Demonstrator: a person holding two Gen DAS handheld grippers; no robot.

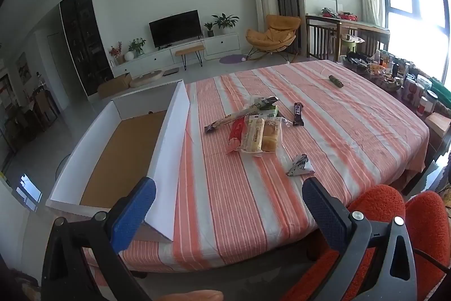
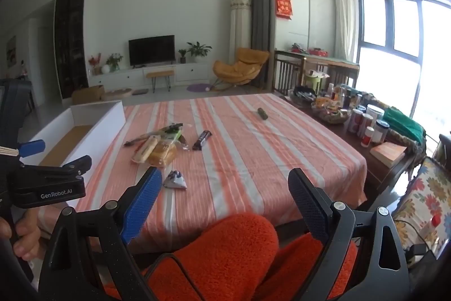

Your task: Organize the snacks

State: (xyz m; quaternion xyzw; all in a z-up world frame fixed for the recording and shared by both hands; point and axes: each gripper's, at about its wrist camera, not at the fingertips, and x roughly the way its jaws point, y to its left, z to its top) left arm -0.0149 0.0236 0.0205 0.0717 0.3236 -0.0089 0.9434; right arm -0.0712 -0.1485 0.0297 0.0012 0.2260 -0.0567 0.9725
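A pile of wrapped snacks (image 1: 255, 129) lies mid-table on the striped cloth: bread packs, a red pack and a long dark stick pack. It also shows in the right wrist view (image 2: 157, 144). A dark bar (image 1: 298, 110) (image 2: 202, 140) lies to its right. A small triangular white-blue pack (image 1: 301, 166) (image 2: 175, 180) lies nearer. A green roll (image 1: 336, 81) (image 2: 262, 113) lies far back. A white open box (image 1: 121, 148) (image 2: 76, 129) stands at the table's left. My left gripper (image 1: 229, 205) is open and empty above the near edge. My right gripper (image 2: 225, 196) is open and empty.
An orange fuzzy chair back (image 1: 394, 216) (image 2: 234, 247) stands at the near table edge. Jars, bottles and a basket (image 2: 352, 117) crowd a dark side table at the right, with a book (image 2: 387, 153). The left gripper's body (image 2: 48, 182) shows at the right view's left.
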